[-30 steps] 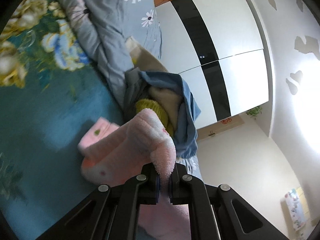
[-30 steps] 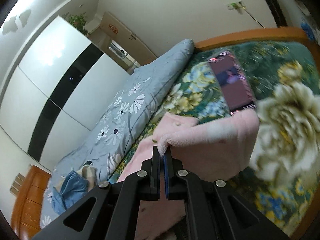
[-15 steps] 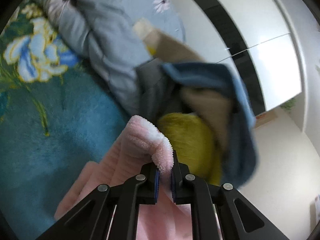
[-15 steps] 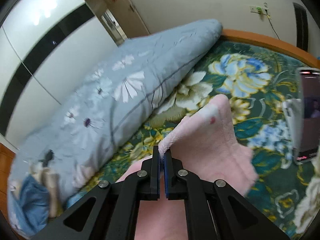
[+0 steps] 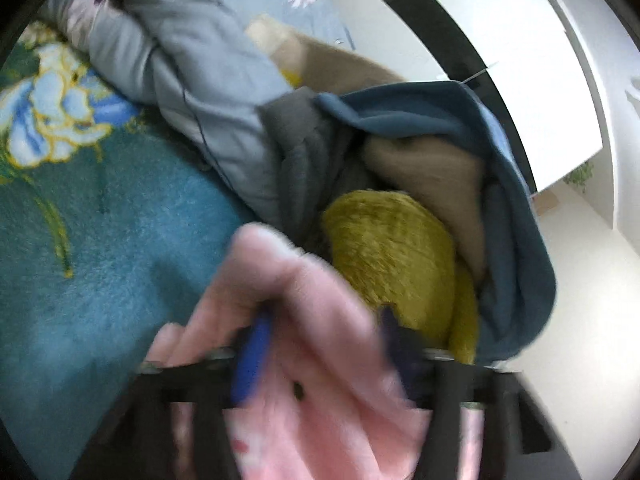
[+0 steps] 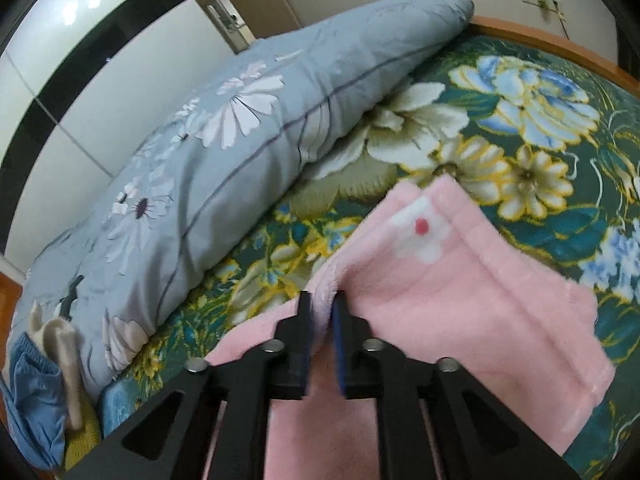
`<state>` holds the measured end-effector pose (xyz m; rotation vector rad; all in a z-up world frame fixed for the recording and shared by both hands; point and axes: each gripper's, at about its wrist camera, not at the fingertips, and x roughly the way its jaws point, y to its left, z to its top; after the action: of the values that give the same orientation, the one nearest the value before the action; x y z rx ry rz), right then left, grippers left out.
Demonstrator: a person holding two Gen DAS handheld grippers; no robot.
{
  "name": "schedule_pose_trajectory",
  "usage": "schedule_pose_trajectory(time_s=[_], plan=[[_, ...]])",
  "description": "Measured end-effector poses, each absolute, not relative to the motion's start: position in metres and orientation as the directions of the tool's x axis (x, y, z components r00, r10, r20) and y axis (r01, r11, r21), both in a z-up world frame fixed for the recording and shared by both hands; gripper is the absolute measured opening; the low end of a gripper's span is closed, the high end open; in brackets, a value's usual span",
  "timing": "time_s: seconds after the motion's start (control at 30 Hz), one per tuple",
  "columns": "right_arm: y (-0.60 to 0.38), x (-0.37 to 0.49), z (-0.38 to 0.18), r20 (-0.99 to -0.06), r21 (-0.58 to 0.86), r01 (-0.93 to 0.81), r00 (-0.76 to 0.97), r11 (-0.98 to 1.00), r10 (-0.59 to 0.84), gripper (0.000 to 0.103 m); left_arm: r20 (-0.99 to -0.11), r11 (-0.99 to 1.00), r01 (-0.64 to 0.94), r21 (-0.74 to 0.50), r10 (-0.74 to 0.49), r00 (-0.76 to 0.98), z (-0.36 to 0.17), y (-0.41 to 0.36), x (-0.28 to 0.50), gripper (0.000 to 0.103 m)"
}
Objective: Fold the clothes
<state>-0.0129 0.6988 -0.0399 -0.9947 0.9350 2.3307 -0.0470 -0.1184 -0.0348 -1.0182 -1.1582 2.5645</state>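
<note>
a: how do the fingers of the left gripper (image 5: 320, 344) stand?

b: they are wide apart, very blurred. the soft pink fleece garment with small flower prints (image 5: 304, 320) lies loose between them, not pinched.

a: and the right gripper (image 6: 321, 316)?

b: its two fingers are a little apart, with a fold edge of the same pink garment (image 6: 460, 280) between them. whether they press it, i cannot tell.

a: where is the garment?

b: on the teal plush bed cover with big flowers (image 6: 520, 92), spread flat and folded, two layers seen at its far corner.

a: how many other things?

b: one long grey-blue quilt with white daisies (image 6: 248, 128) beside it, and one pile of clothes (image 5: 400, 208). in the pile i count four pieces: blue, beige, grey, and mustard-yellow fluffy one.

a: what differs between views?

b: left wrist view shows the pile close; right wrist view shows it only small at the edge, but shows the wooden bed frame (image 6: 540, 38) and the white wardrobe with black stripe (image 6: 80, 60).
</note>
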Motion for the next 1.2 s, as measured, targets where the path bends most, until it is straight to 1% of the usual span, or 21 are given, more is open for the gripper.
schedule_pose_trajectory(time_s=[0.03,0.07,0.1,0.23,0.37,0.5,0.63,0.73,0.8,0.9,1.03,1.2], plan=[[0.699,-0.010,-0.035,-0.742,0.421,-0.600,-0.659,-0.681,0.122,0.037,-0.524,-0.710,0.124,-0.693,0.377,-0.764,-0.029,-0.117,-0.041,0.069],[0.700,-0.006,-0.029,-0.732,0.428,-0.591,-0.670,-0.683,0.121,0.041,-0.525,-0.724,0.117,-0.680,0.369,-0.767,-0.025,-0.117,-0.035,0.069],[0.700,-0.002,-0.023,-0.722,0.435,-0.583,-0.681,-0.686,0.121,0.041,-0.526,-0.736,0.112,-0.668,0.361,-0.770,-0.021,-0.117,-0.028,0.069],[0.700,0.031,-0.003,-0.685,0.452,-0.574,-0.714,-0.683,0.147,0.043,-0.537,-0.758,0.135,-0.639,0.313,-0.784,-0.014,-0.127,0.002,0.070],[0.706,0.088,-0.009,-0.686,0.466,-0.612,-0.706,-0.639,0.176,0.046,-0.560,-0.722,0.227,-0.654,0.261,-0.786,-0.027,-0.152,0.034,0.070],[0.712,0.137,-0.032,-0.706,0.509,-0.646,-0.692,-0.569,0.154,0.046,-0.580,-0.638,0.314,-0.703,0.258,-0.773,-0.053,-0.168,0.054,0.070],[0.716,0.169,-0.054,-0.689,0.592,-0.649,-0.715,-0.478,0.118,0.048,-0.580,-0.580,0.333,-0.743,0.310,-0.753,-0.075,-0.168,0.059,0.070],[0.720,0.178,-0.070,-0.675,0.640,-0.644,-0.732,-0.420,0.095,0.048,-0.560,-0.529,0.319,-0.786,0.392,-0.730,-0.092,-0.155,0.051,0.070],[0.721,0.181,-0.076,-0.653,0.671,-0.630,-0.752,-0.391,0.090,0.048,-0.559,-0.545,0.298,-0.783,0.408,-0.722,-0.095,-0.142,0.049,0.070],[0.723,0.180,-0.081,-0.620,0.705,-0.604,-0.779,-0.371,0.090,0.052,-0.557,-0.575,0.277,-0.770,0.395,-0.731,-0.093,-0.128,0.045,0.071],[0.725,0.165,-0.082,-0.602,0.716,-0.583,-0.794,-0.385,0.083,0.052,-0.554,-0.594,0.263,-0.760,0.381,-0.741,-0.093,-0.117,0.035,0.073],[0.728,0.138,-0.085,-0.580,0.722,-0.562,-0.810,-0.403,0.090,0.052,-0.505,-0.589,0.227,-0.775,0.362,-0.783,-0.092,-0.118,0.025,0.072]])
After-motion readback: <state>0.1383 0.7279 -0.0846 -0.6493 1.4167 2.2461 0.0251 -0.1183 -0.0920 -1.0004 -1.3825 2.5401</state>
